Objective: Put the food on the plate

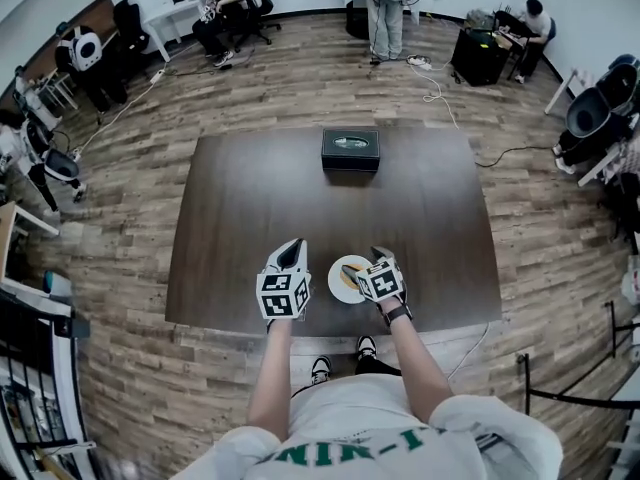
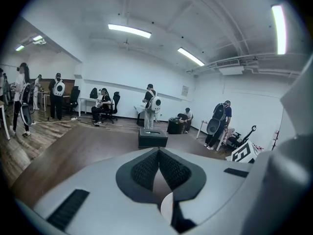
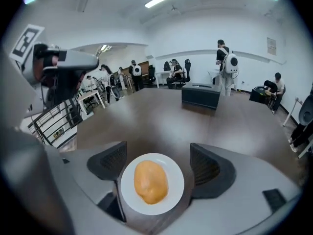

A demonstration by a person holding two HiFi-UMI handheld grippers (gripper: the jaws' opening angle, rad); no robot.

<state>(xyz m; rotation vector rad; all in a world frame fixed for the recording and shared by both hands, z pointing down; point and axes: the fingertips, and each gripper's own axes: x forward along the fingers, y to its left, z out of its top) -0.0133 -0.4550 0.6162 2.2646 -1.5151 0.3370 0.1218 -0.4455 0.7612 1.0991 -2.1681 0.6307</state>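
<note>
Jaws of the right gripper (image 3: pixel 156 156) stand wide apart and empty above the white plate (image 3: pixel 176 190) on the dark surface (image 3: pixel 161 121). The oval orange food (image 3: pixel 150 181) lies on the plate, its long axis pointing away along those jaws. The left gripper (image 2: pixel 158 153) has its jaws pressed together, holding nothing.

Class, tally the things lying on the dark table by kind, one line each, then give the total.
White plate: 1
Orange food piece: 1
Black box: 1
Total: 3
</note>
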